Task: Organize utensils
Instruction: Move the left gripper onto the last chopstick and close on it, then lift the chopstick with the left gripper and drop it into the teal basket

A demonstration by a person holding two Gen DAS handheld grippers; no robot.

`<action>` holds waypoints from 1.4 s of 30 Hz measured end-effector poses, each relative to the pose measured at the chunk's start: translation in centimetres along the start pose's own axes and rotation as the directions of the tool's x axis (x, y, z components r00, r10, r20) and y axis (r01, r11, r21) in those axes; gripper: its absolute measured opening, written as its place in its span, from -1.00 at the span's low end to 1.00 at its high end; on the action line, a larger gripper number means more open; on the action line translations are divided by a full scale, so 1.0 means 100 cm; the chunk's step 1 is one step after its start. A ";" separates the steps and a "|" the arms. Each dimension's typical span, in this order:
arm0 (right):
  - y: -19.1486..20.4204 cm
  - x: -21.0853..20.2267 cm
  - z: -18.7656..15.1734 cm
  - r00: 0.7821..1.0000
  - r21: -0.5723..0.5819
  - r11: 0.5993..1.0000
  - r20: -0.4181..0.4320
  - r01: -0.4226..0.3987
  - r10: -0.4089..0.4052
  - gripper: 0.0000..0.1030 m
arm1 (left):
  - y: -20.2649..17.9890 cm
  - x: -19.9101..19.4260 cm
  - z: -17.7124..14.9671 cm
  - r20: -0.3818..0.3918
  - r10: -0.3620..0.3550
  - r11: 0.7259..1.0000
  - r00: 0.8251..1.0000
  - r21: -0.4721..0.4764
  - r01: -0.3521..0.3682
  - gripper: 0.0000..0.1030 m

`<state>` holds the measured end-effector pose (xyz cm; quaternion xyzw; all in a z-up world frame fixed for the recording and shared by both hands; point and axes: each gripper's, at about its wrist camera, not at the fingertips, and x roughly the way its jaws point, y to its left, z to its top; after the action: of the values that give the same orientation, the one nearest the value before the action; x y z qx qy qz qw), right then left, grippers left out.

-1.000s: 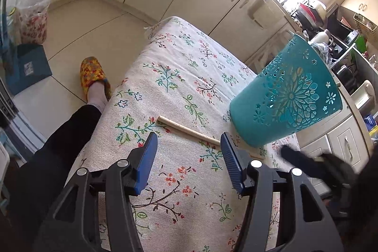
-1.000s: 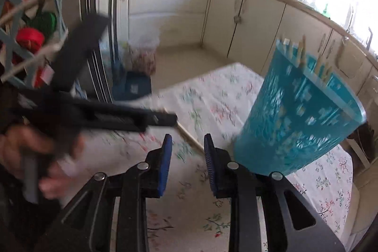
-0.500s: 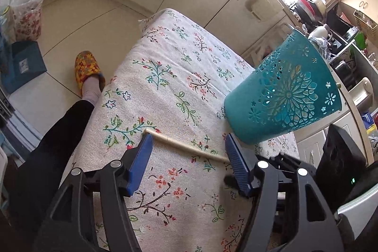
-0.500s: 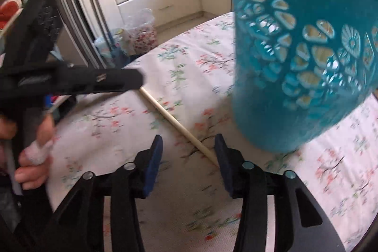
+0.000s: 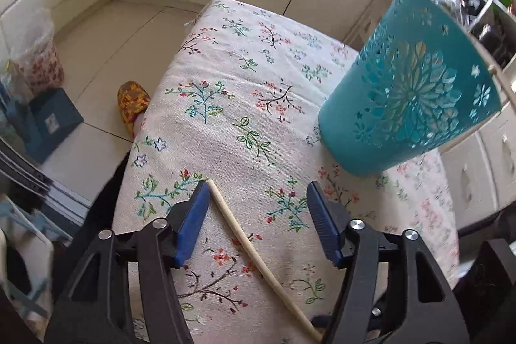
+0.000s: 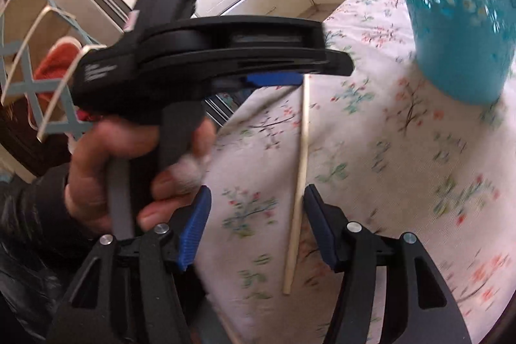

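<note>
— Wooden, that thin stick: is it a chopstick [image 5: 248,250]?

— It looks like one. It lies flat on the floral tablecloth [image 5: 245,92], running slantwise between the spread fingers of the left gripper [image 5: 256,221]. Its far tip sits just beside the left blue pad [image 5: 190,224]; whether they touch I cannot tell. Its near end is cut off behind the gripper's black frame.

— And the right gripper [image 6: 254,228]?

— Also spread wide, holding nothing. In its view the same chopstick [image 6: 298,182] lies between the fingers, close to the right-hand pad, and the cloth there is blurred.

— Where is the holder?

— A teal perforated utensil holder [image 5: 409,92] stands on the cloth, well apart from the chopstick's tip. Its rim is cut off at the frame edge in the right view [image 6: 458,5], and its contents are hard to make out.

— What blocks the right camera?

— The left gripper's black body [image 6: 206,54], gripped by the person's left hand [image 6: 129,163]. Behind it, a white wire rack [image 6: 38,60] is only partly seen.
</note>
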<state>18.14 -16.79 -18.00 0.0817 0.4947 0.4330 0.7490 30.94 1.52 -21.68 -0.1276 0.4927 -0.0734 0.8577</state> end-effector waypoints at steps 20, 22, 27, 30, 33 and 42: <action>-0.017 -0.027 -0.002 0.977 0.085 0.980 0.104 0.179 -0.187 0.26 | -0.057 0.026 0.006 -0.081 0.161 0.919 0.984 0.375 -0.119 -0.60; -0.021 -0.031 -0.005 0.974 0.085 0.978 0.106 0.191 -0.199 0.26 | -0.063 0.027 0.003 -0.064 0.177 0.910 0.982 0.390 -0.139 -0.69; -0.026 -0.036 -0.003 0.967 0.098 0.971 0.113 0.217 -0.227 0.26 | -0.072 0.025 -0.002 -0.091 0.081 0.894 0.993 0.447 -0.032 -0.90; -0.029 -0.036 -0.004 0.959 0.104 0.962 0.106 0.254 -0.264 0.26 | -0.069 0.023 -0.001 -0.109 0.110 0.884 0.988 0.465 -0.048 -0.90; -0.032 -0.034 -0.004 0.948 0.098 0.950 0.095 0.296 -0.305 0.26 | -0.068 0.024 -0.003 -0.091 0.169 0.872 0.981 0.478 -0.105 -0.80; -0.034 -0.023 -0.008 0.911 0.048 0.914 0.079 0.402 -0.405 0.35 | -0.055 -0.005 -0.008 -0.005 0.113 0.895 0.994 0.435 -0.099 -0.91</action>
<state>19.14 -20.77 -18.75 0.0081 0.4745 0.2576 0.8417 29.94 -3.68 -20.05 0.0948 0.4832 -0.1363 0.8596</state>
